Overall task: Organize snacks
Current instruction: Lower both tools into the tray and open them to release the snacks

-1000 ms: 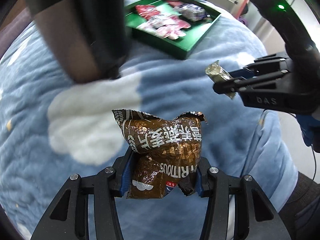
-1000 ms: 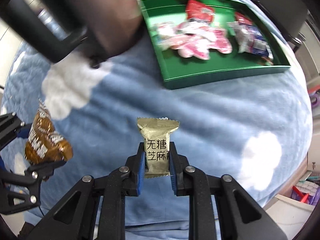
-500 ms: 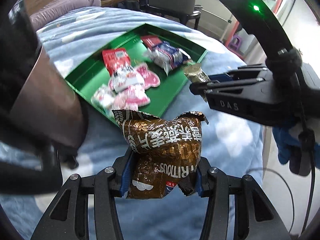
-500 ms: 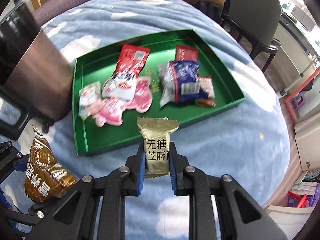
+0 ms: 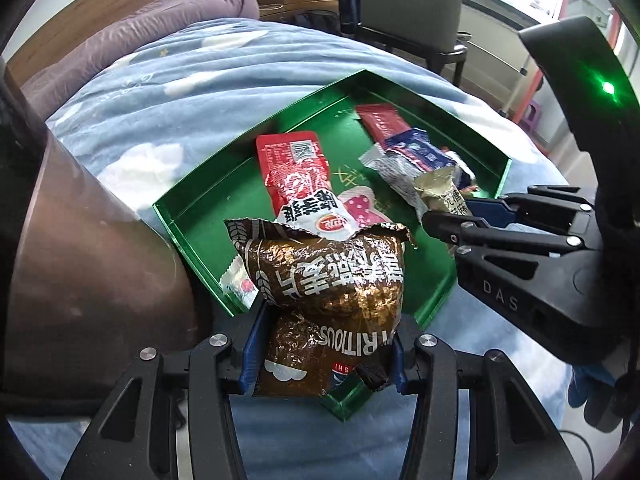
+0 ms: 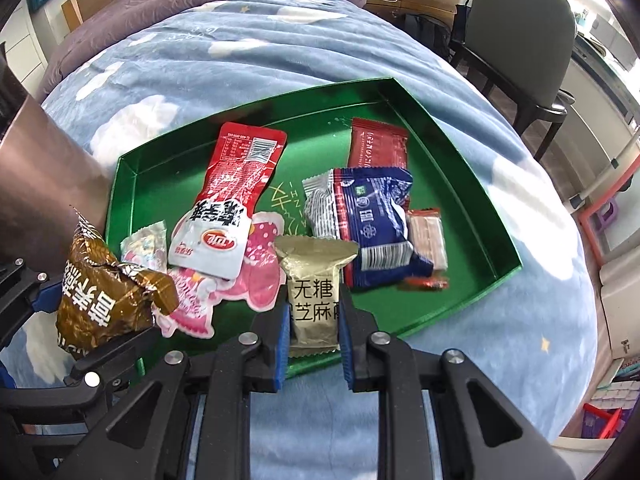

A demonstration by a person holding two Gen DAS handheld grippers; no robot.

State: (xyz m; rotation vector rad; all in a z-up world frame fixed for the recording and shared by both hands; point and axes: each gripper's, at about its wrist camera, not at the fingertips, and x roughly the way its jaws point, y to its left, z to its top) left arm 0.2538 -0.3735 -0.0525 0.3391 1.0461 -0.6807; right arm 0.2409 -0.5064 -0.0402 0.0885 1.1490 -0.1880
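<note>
Green metal filled both views at this moment: the tray point(image 6: 496, 216) lay on the blue cloud-print bed point(image 6: 256, 52), and both grippers had come over its near edge, while a second earlier they were above bare blanket with the tray far ahead. In my judgement this meant the carrying step was nearly finished and the release into the tray was the next thing to do.

The left gripper point(image 5: 324, 356) had its jaws partly open but pressed on a crumpled brown foil snack bag point(image 5: 332, 276), which hung over the near left corner of the tray. The right gripper point(image 6: 314, 336) had its jaws narrow and clamped on a small gold sachet point(image 6: 316, 280), which was above the near edge, around the middle.

Already in the tray were a red-and-white packet point(image 6: 232, 200), some pink heart-print wrappers point(image 6: 260, 272), a dark red packet point(image 6: 378, 144) toward the far edge, a blue packet point(image 6: 376, 220) and a small orange-striped one point(image 6: 428, 236) toward the right edge.

The right wrist view showed the whole tray floor and the free green area along the right edge. In the left wrist view the brown bag hid much of the near part, but that view showed the right gripper from the side, and a dark, blurred shape point(image 5: 80, 272) near the tray's left edge that I could not identify.
</note>
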